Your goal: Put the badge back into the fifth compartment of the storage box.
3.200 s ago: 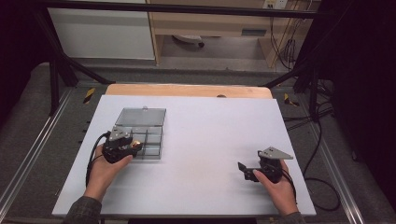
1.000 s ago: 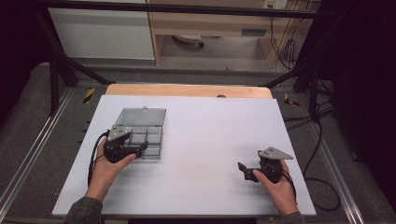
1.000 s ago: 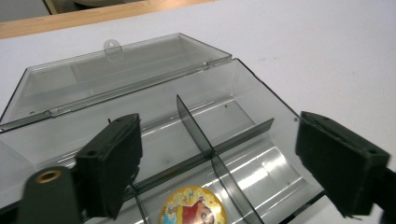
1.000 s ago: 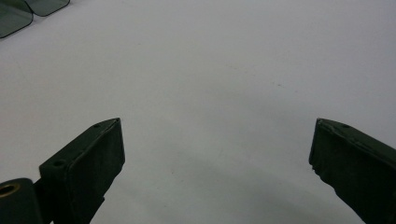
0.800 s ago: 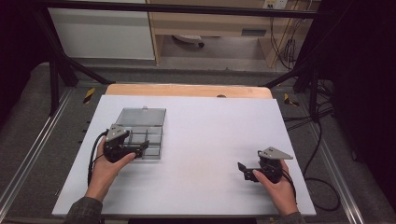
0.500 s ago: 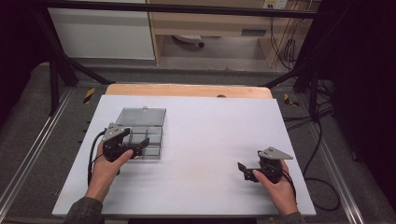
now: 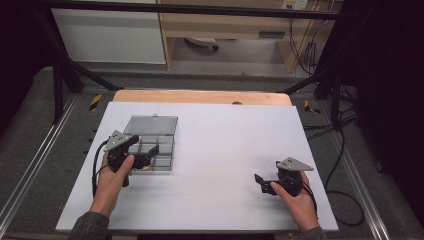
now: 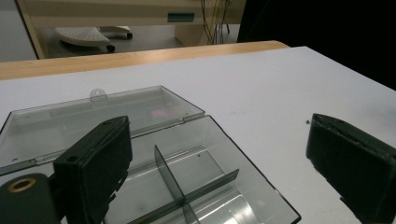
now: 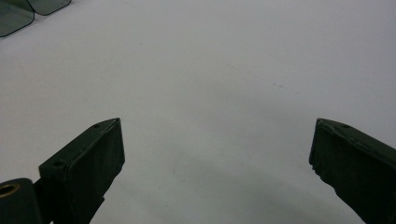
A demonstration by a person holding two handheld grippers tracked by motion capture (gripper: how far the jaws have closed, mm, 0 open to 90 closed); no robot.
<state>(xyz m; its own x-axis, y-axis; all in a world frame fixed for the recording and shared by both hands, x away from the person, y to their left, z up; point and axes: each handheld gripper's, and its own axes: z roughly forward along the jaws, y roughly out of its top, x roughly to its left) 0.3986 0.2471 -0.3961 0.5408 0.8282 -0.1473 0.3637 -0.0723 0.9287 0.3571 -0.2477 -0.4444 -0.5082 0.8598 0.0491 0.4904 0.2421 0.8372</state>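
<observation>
Over on the left half of the white table (image 7: 225, 150), my left gripper (image 7: 150, 154) hangs at the near edge of the clear compartment box (image 7: 155, 150). Its jaws have just been opening and now stand wide, with nothing pinched between them. Through the left gripper view the box (image 8: 187, 177) sits right below and ahead of me, one jaw over its tray, the other out over bare table. The lid (image 8: 102, 116) is thrown back flat on the far side, hinge toward the middle, and thin dividers (image 8: 173, 182) cross the tray. I see nothing in the compartments that show.

My read on it: light, rigid, thin-walled plastic, smooth and likely slick under the pads, and it may skate on this table if nudged from one side. Dividers look flimsy, so I'd keep off them. Best hold, I judge, is an outer wall of the tray, pinched across its thickness, or the lid's far edge near its small tab (image 8: 97, 94) if the lid is to swing shut.

Room check: the box lies well inside the left edge, with plenty of open surface to its right and in front. The wooden strip (image 7: 200, 96) runs along the far side, well clear of the lid.

My right gripper (image 7: 265, 182) rests near the front right, jaws spread wide and empty over bare table (image 9: 210, 70), well apart from the box.
</observation>
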